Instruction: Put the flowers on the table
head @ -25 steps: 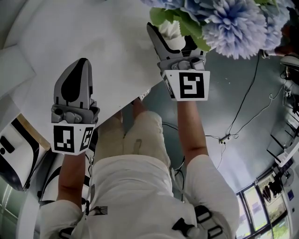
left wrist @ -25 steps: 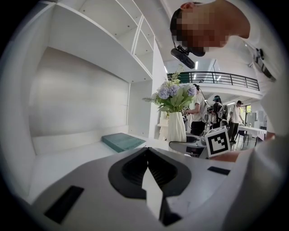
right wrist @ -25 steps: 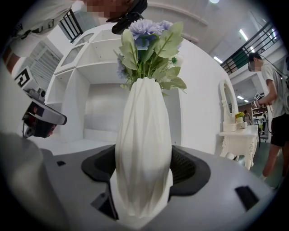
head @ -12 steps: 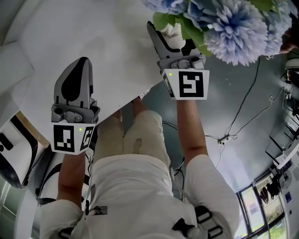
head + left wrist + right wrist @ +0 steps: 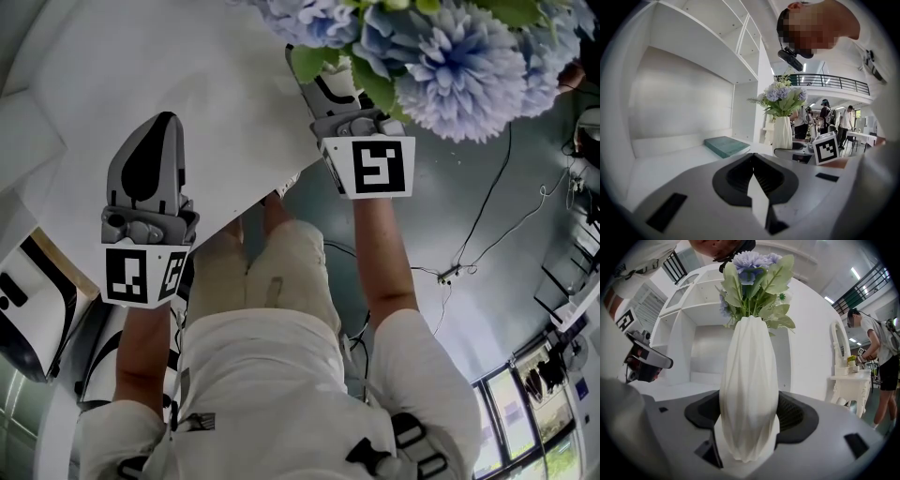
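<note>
Right tool (image 5: 749, 446) clenched on upright white vase (image 5: 749, 394) of blue flowers (image 5: 754, 282); left tool (image 5: 753, 187) closed, empty, over white counter (image 5: 187, 56).

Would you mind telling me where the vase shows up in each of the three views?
Head view: top edge, a vase sliver under the flowers.
Left gripper view: vase right of centre, upright.
Right gripper view: vase at centre, in the right gripper.
Shared landmark: the flowers.

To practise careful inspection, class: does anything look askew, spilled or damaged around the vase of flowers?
Nothing stands out. The white vase is held upright by the right gripper, the flowers look intact, and no spill shows anywhere.
</note>
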Action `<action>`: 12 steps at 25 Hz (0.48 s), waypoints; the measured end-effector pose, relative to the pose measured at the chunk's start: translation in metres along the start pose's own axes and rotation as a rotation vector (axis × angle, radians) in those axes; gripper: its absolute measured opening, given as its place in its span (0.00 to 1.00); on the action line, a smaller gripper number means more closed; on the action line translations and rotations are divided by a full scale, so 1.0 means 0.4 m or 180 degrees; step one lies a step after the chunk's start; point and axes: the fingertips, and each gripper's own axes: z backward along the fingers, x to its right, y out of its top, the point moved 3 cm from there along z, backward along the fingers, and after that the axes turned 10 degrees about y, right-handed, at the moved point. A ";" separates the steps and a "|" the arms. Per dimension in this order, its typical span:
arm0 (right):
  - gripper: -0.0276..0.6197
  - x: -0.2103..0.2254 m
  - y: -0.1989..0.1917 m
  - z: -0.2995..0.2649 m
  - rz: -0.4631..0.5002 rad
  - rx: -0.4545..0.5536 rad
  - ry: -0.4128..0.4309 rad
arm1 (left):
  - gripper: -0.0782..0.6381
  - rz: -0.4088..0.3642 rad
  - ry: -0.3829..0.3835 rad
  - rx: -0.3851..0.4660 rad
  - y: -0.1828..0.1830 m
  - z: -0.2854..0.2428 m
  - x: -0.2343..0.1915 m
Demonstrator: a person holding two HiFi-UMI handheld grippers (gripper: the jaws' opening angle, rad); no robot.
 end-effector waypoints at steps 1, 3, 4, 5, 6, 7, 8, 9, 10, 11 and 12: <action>0.60 0.000 0.000 -0.002 -0.0004 -0.0009 0.0003 | 0.13 0.0004 -0.0004 -0.0008 -0.001 -0.002 -0.002; 0.60 0.001 0.000 -0.005 -0.0013 -0.0030 -0.0002 | 0.13 0.0016 -0.0011 -0.0021 -0.001 -0.006 -0.006; 0.60 0.001 0.000 -0.007 -0.0014 -0.0037 -0.0005 | 0.13 0.0020 -0.0015 -0.0022 0.001 -0.008 -0.008; 0.60 0.001 0.001 -0.009 -0.0014 -0.0043 -0.0008 | 0.13 0.0021 -0.0021 -0.0022 0.003 -0.010 -0.010; 0.60 0.001 0.001 -0.011 -0.0014 -0.0048 -0.0012 | 0.13 0.0022 -0.0027 -0.0020 0.005 -0.012 -0.012; 0.60 0.001 0.001 -0.014 -0.0016 -0.0053 -0.0017 | 0.13 0.0024 -0.0032 -0.0020 0.007 -0.014 -0.014; 0.60 0.002 0.001 -0.016 -0.0019 -0.0057 -0.0021 | 0.13 0.0027 -0.0035 -0.0020 0.009 -0.016 -0.016; 0.60 0.002 0.001 -0.018 -0.0023 -0.0059 -0.0026 | 0.13 0.0030 -0.0037 -0.0019 0.010 -0.017 -0.018; 0.60 0.003 0.001 -0.020 -0.0026 -0.0061 -0.0033 | 0.13 0.0032 -0.0038 -0.0019 0.011 -0.018 -0.020; 0.60 0.004 0.001 -0.021 -0.0026 -0.0061 -0.0044 | 0.13 0.0032 -0.0039 -0.0019 0.012 -0.018 -0.022; 0.60 0.005 0.001 -0.023 -0.0025 -0.0062 -0.0058 | 0.13 0.0031 -0.0041 -0.0020 0.013 -0.019 -0.023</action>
